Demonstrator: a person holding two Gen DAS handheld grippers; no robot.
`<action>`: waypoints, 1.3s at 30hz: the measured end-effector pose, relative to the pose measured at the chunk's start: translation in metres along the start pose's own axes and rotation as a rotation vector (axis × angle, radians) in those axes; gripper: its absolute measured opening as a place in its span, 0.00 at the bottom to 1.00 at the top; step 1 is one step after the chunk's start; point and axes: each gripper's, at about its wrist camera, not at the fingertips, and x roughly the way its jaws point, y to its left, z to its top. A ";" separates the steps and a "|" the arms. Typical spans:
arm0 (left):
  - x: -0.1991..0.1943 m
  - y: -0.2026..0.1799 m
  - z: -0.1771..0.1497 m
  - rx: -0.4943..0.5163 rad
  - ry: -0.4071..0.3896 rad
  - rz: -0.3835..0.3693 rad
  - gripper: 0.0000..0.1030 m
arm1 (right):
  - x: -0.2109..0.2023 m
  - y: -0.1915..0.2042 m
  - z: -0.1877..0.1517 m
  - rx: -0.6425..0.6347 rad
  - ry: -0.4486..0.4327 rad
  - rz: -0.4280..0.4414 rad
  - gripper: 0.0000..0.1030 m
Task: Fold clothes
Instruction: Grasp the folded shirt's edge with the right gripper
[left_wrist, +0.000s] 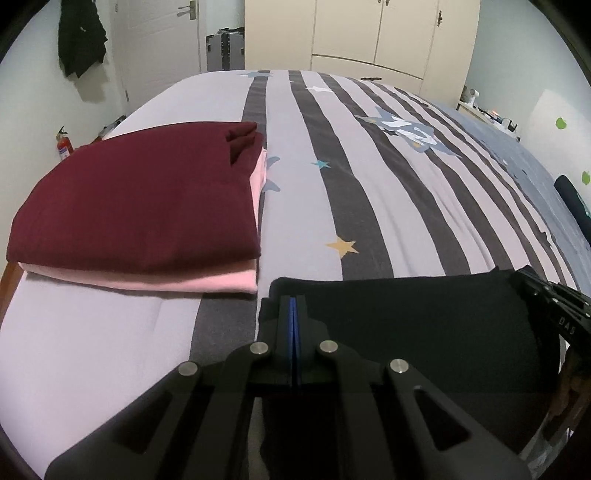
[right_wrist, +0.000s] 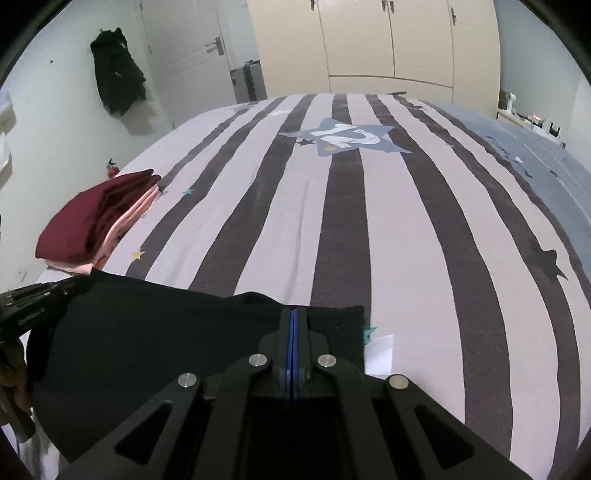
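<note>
Black garment, seemingly gripper-pinched

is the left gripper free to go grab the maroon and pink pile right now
Probably not yet. The left gripper is shut on the black garment, as is the right gripper. The bedspread between it and the folded pile looks unobstructed.

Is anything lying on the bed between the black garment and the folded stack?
Nothing visible. Only bare striped bedsheet separates the black garment, pinched by both shut claws, left claw and right claw, from the maroon-and-pink stack.
</note>
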 end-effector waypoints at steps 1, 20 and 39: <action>0.000 0.000 0.000 -0.002 -0.002 0.002 0.01 | 0.000 -0.001 0.000 0.003 -0.003 -0.001 0.00; -0.015 0.008 -0.002 -0.014 -0.016 0.093 0.01 | -0.006 -0.018 0.000 0.038 -0.029 -0.058 0.00; -0.093 0.033 -0.023 -0.167 -0.100 -0.031 0.52 | -0.079 -0.014 -0.032 0.078 -0.010 -0.016 0.42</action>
